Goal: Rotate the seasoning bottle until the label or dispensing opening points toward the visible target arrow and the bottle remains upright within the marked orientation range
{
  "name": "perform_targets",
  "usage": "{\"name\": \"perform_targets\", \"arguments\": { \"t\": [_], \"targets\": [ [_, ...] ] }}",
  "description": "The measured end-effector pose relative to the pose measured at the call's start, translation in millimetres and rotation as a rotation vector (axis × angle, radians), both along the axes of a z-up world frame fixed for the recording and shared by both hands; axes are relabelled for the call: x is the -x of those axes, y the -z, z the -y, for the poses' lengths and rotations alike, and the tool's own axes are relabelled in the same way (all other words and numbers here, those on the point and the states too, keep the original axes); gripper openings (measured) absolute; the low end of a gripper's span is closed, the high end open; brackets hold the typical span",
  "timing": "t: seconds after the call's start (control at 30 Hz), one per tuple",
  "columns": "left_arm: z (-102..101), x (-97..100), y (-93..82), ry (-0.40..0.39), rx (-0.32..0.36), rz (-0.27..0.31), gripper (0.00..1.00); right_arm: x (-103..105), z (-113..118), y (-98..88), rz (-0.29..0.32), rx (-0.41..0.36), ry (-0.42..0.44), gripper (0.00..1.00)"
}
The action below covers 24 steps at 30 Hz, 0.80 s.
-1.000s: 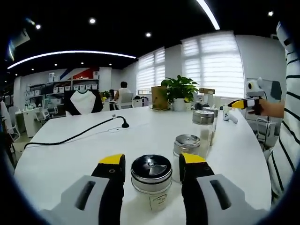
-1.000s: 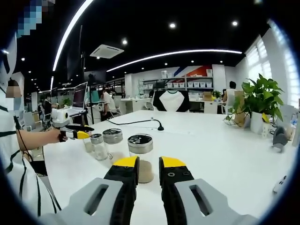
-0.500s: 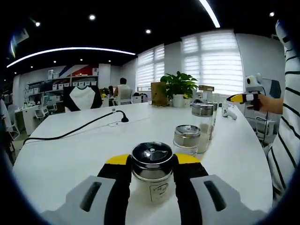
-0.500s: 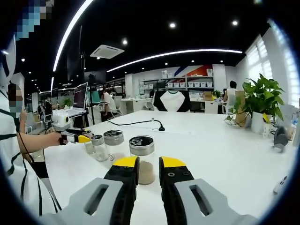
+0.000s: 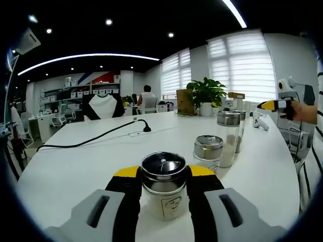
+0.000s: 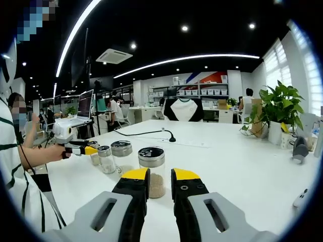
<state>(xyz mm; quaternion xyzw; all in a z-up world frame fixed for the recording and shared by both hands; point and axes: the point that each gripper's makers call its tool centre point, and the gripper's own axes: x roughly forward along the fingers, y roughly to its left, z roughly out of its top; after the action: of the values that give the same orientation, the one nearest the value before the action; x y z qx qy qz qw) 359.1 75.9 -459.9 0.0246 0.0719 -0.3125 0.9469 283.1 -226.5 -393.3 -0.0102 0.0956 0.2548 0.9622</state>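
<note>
1. In the left gripper view, the left tool (image 5: 163,174) has its jaws pressed against both sides of the seasoning bottle (image 5: 163,185), a short glass jar with a shiny metal shaker lid and a small printed label facing the camera; it stands upright on the white worktop (image 5: 75,166).
2. In the right gripper view, the right tool (image 6: 154,177) holds nothing: its yellow-tipped jaws stand narrow, almost together, just in front of a tall jar (image 6: 152,170) with pale powder in its lower part (whether a jaw touches the glass cannot be told).
3. One second ago the left jaws stood wide on either side of the bottle; half a second ago they had come in against it, and they stay there now. The right tool's gap has not changed.
4. Beyond the held bottle, in the left gripper view, stands a shorter metal-lidded jar (image 5: 208,151), then a taller jar (image 5: 228,137) partly filled with white powder. The right tool shows there too, at the far right in a person's hand (image 5: 303,111).
5. In the right gripper view, the left tool (image 6: 86,149) sits at the far end of the jar row, held by a hand.
6. Farther off, a black cable (image 5: 91,140) runs across the worktop, and a potted plant (image 5: 206,96) stands at its far edge.
</note>
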Motion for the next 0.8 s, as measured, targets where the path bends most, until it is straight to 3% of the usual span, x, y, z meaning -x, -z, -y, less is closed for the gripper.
{"name": "perform_targets", "arguments": {
  "t": [0.8],
  "targets": [
    [-12,-5.0,0.7,-0.284,0.017,0.054,0.36,1,3,-3.3,0.015,-0.002,0.009,0.14]
  ]
}}
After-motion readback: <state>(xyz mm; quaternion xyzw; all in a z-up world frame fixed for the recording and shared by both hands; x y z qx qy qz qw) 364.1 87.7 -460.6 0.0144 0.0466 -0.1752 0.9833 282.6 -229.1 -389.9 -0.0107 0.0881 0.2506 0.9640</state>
